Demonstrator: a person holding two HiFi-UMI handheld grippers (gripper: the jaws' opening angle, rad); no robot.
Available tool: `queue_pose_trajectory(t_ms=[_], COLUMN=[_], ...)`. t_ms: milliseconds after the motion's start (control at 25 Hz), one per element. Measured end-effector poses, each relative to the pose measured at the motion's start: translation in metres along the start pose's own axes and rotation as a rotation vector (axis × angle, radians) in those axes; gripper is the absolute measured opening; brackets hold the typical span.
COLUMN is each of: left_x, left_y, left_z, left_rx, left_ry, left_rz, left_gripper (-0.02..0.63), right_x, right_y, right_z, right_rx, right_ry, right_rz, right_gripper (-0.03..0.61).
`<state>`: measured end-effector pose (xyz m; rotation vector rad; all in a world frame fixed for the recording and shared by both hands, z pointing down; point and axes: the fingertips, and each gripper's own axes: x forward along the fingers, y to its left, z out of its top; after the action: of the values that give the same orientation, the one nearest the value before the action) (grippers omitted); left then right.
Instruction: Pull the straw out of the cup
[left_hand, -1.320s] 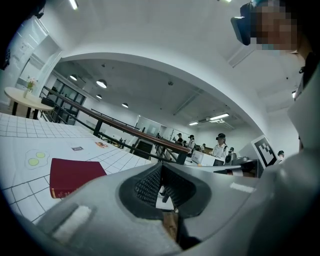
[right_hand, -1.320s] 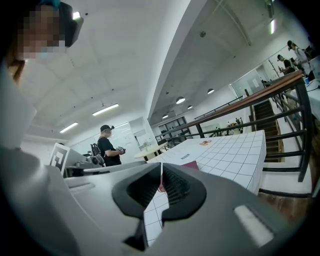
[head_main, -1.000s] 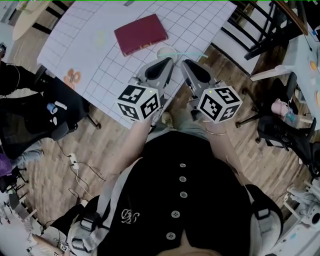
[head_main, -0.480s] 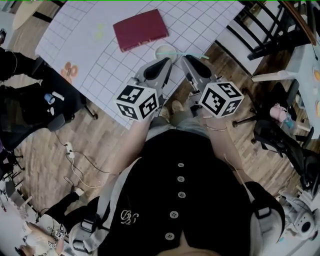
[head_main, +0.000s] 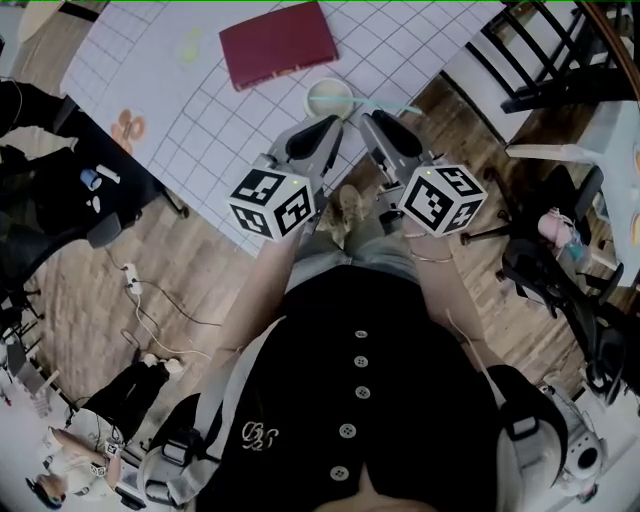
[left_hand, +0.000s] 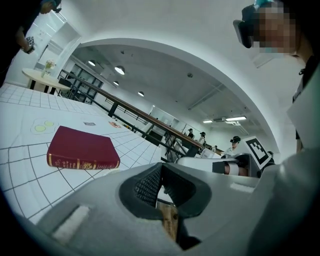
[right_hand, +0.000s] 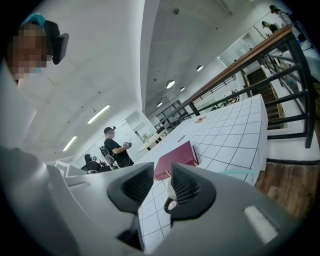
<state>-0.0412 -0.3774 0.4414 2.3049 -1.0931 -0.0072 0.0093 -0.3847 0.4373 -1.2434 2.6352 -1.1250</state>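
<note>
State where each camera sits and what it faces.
Head view: on the person's head, steeply down onto table, book, cup; torso, forearms show.
Left gripper view: on left gripper, along closed jaws, across table toward book.
Right gripper view: on right gripper, facing book and cup; its empty jaws were just opening.
Shared: all three show the book.

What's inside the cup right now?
A straw sticks out of the cup, leaning over its rim. The straw's lower end and whether the cup holds any liquid cannot be made out.
</note>
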Motion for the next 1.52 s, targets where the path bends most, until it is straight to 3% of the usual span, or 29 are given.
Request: queue_pose_trajectory(t_ms=[280, 760, 1320, 1400, 1520], left_x=[0.011, 0.023, 0.033, 0.033, 0.032], left_y=[0.009, 0.021, 0.039, 0.041, 0.042], left_z=[-0.023, -0.052, -0.055, -0.055, -0.055], left_rx=[-0.030, -0.087, -0.104, -0.105, -0.108], left_ry=[0.046, 0.099, 0.102, 0.102, 0.101], left_rz=[0.015, 0.027, 0.036, 0.037, 0.040], left_gripper=[-0.005, -0.005, -0.005, -0.005, -0.005], right_x=[0.008, 0.024, 0.046, 0.048, 0.049], right_y=[-0.025, -0.059, -0.088, -0.089, -0.091], right_z=[-0.015, -0.043, -0.044, -0.039, -0.035], right_rx=[0.104, 0.175, 0.296, 0.293, 0.277], right_ry=[0.014, 0.058, 0.000, -0.024, -0.046], right_rz=[-0.011, -0.038, -0.045, -0.047, -0.055], right_gripper=[0.114, 0.150, 0.167, 0.161, 0.069])
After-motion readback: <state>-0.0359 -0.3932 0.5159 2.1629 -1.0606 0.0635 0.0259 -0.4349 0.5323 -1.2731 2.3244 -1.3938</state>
